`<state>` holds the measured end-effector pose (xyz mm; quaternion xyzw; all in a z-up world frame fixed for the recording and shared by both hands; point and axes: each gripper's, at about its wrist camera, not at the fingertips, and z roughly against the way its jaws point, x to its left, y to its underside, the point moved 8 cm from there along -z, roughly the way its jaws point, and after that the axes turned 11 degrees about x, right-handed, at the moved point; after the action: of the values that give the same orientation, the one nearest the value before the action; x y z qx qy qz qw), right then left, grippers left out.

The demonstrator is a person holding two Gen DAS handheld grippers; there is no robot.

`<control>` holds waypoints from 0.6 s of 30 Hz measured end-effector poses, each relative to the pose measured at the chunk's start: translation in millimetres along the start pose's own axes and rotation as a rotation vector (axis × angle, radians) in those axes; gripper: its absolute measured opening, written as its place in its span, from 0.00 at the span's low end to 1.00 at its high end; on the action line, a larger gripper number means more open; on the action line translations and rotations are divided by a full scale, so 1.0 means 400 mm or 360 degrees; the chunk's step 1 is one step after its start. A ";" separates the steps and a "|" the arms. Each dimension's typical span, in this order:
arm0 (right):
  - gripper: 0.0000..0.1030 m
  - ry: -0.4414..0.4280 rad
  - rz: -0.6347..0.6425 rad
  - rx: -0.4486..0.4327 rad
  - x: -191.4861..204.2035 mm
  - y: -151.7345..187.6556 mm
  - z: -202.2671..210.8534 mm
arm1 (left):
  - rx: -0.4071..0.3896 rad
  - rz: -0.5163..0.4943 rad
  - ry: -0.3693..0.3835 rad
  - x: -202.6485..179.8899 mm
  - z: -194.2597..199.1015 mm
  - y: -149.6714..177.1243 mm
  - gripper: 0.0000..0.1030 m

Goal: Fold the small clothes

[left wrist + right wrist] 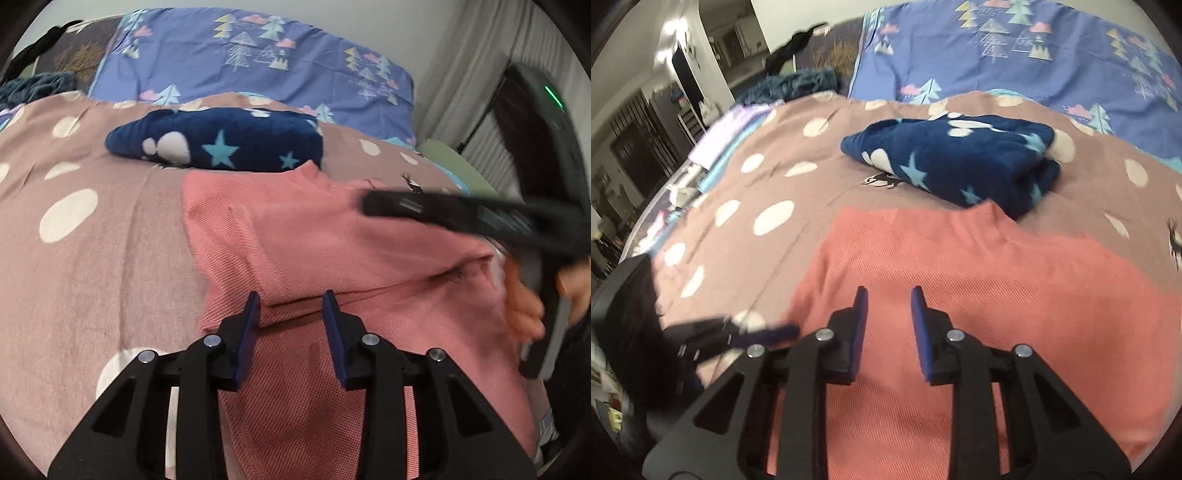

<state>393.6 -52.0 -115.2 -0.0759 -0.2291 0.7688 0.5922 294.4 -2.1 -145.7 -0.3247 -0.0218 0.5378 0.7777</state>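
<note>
Left wrist view: pink shirt [332,251] is seen spread on the dotted blanket [92,258], one side already turned over into a fold edge running from about 9 to 3 o'clock just ahead of the left gripper [291,299]. Its jaws are parted, nothing between them, cloth beneath. At 3 o'clock the right gripper [376,205] is blurred, held by a hand [524,306].

Right wrist view: right gripper [886,295] is hung over the shirt [960,277], jaws apart and empty. A folded navy star fleece [960,158] is noted at 12 o'clock, touching the shirt's far edge.

Judgement: a fresh hold for the next fold is being sought. Both layers at the edge should be pinched together, the two grips set level, and the cloth lifted low so the fleece is not dragged.
</note>
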 end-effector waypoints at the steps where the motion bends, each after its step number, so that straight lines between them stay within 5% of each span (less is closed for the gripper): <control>1: 0.33 0.0013 0.0018 0.0029 0.015 -0.015 -0.019 | -0.0005 -0.0013 0.0004 0.001 -0.001 -0.002 0.34; 8: 0.48 0.0108 0.0060 0.0194 0.097 -0.065 -0.147 | 0.0014 0.0054 0.0098 0.031 -0.014 0.009 0.34; 9: 0.45 0.0175 0.0072 0.0215 0.099 -0.070 -0.169 | 0.0011 0.0057 0.0113 0.031 -0.012 0.009 0.34; 10: 0.15 0.0225 0.0070 0.0226 0.095 -0.076 -0.183 | 0.0005 0.0056 0.0122 0.030 -0.010 0.009 0.35; 11: 0.05 0.0285 0.0064 0.0228 0.088 -0.081 -0.191 | 0.0002 0.0051 0.0128 0.028 -0.009 0.010 0.35; 12: 0.05 0.0327 0.0051 0.0211 0.080 -0.089 -0.187 | 0.0001 0.0042 0.0129 0.027 -0.009 0.011 0.35; 15: 0.05 0.0167 -0.0045 -0.0024 0.064 -0.124 -0.096 | -0.0008 0.0034 0.0146 0.027 -0.008 0.010 0.36; 18: 0.05 -0.0011 -0.0088 0.0011 0.046 -0.126 -0.061 | -0.0050 0.0026 0.0175 0.023 -0.001 -0.006 0.40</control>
<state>442.0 -18.5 -111.6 -0.0647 -0.2305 0.7533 0.6126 300.4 5.0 -147.9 -0.3661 0.0153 0.5249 0.7683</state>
